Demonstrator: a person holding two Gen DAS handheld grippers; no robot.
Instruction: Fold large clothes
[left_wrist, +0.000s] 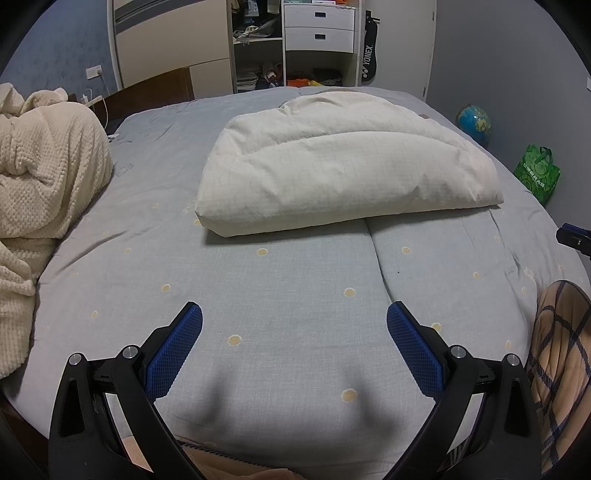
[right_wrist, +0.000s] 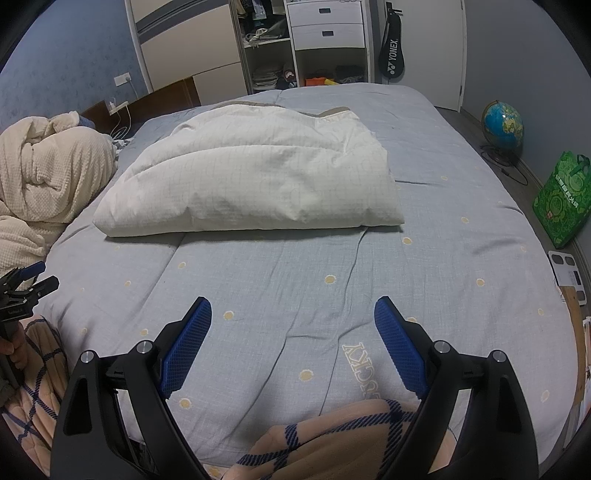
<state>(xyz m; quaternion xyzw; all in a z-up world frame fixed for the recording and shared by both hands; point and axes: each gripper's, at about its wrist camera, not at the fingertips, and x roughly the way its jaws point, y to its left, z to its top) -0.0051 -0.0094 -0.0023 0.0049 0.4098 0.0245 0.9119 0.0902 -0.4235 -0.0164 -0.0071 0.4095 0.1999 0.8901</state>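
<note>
A cream quilt (left_wrist: 343, 158) (right_wrist: 251, 173) with a faint grid lies folded into a thick pad on the middle of the grey-blue bed (left_wrist: 295, 266) (right_wrist: 443, 221). Left of it, a cream waffle blanket (left_wrist: 44, 166) (right_wrist: 48, 173) is heaped and rumpled. My left gripper (left_wrist: 294, 314) hovers open over bare sheet near the bed's front edge, well short of the quilt. My right gripper (right_wrist: 293, 306) is likewise open over bare sheet, with nothing between its blue pads (right_wrist: 395, 339). Each gripper shows at the edge of the other's view: the left gripper (right_wrist: 42, 275) and the right gripper (left_wrist: 572, 236).
The person's peach plaid clothing (right_wrist: 332, 435) (left_wrist: 561, 350) shows at the near edge, and a hand (right_wrist: 11, 347) holds the left gripper's handle. On the floor to the right stand a globe (right_wrist: 502, 123), a green bag (right_wrist: 561, 199) and a scale (right_wrist: 569, 273). Shelves and drawers (left_wrist: 319, 29) stand behind the bed.
</note>
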